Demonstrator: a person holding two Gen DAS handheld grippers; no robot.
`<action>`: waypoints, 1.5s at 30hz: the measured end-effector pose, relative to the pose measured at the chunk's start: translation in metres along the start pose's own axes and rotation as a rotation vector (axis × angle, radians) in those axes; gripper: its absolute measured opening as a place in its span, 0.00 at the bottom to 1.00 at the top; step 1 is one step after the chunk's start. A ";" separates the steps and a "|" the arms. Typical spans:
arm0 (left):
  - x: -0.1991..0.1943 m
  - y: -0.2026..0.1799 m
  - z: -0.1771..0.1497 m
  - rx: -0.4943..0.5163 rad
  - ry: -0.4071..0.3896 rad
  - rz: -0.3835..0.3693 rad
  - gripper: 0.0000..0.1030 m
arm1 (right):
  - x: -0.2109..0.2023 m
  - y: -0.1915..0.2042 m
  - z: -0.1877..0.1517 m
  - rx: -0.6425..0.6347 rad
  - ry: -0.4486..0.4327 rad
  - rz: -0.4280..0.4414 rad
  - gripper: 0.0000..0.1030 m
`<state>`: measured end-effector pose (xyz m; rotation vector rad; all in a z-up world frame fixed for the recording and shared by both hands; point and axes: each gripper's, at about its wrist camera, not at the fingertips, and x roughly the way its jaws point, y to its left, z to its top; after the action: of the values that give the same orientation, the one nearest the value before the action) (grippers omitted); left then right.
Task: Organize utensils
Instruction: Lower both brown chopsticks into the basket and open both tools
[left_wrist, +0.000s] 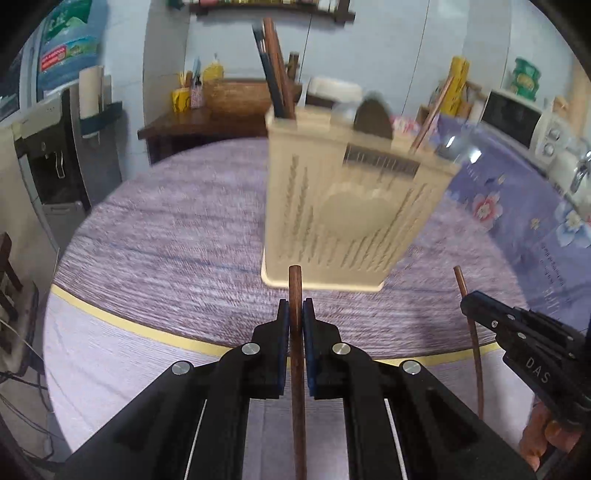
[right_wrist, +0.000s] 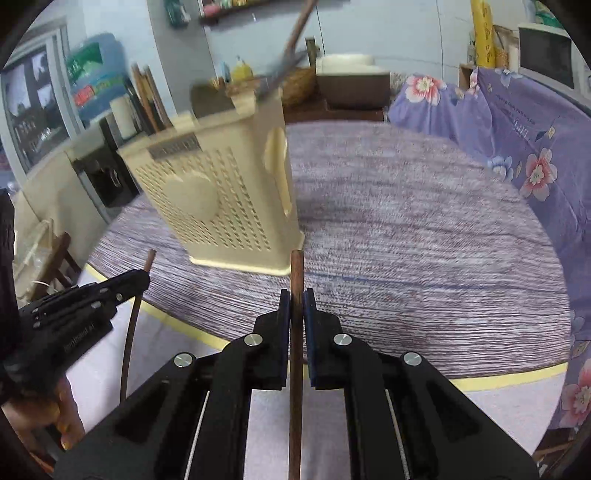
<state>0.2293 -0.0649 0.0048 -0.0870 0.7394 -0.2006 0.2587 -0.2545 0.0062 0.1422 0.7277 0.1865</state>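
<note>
A cream perforated utensil holder (left_wrist: 351, 206) stands on the round table, with several brown chopsticks and utensils sticking out of its top. It also shows in the right wrist view (right_wrist: 221, 199). My left gripper (left_wrist: 295, 306) is shut on a brown chopstick (left_wrist: 295, 288) that points up, just in front of the holder. My right gripper (right_wrist: 295, 299) is shut on another brown chopstick (right_wrist: 296, 273), right of the holder's base. The right gripper also shows in the left wrist view (left_wrist: 469, 299) and the left gripper in the right wrist view (right_wrist: 142, 277).
The round table has a purple-grey woven cloth (left_wrist: 177, 236) with a yellow-edged rim (left_wrist: 122, 321). A purple floral cloth (right_wrist: 517, 147) covers furniture at the right. A microwave (left_wrist: 513, 114) and a wooden side table (left_wrist: 207, 122) stand behind.
</note>
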 end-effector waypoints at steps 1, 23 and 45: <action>-0.017 0.001 0.004 -0.001 -0.036 -0.015 0.08 | -0.011 -0.001 0.002 0.002 -0.025 0.006 0.08; -0.108 0.021 0.046 0.013 -0.270 -0.054 0.08 | -0.128 0.003 0.040 -0.038 -0.248 0.032 0.08; -0.077 0.000 0.178 -0.052 -0.461 -0.029 0.08 | -0.090 0.056 0.184 -0.068 -0.406 0.007 0.08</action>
<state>0.2944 -0.0468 0.1870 -0.1862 0.2838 -0.1798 0.3098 -0.2312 0.2113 0.1132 0.3161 0.1814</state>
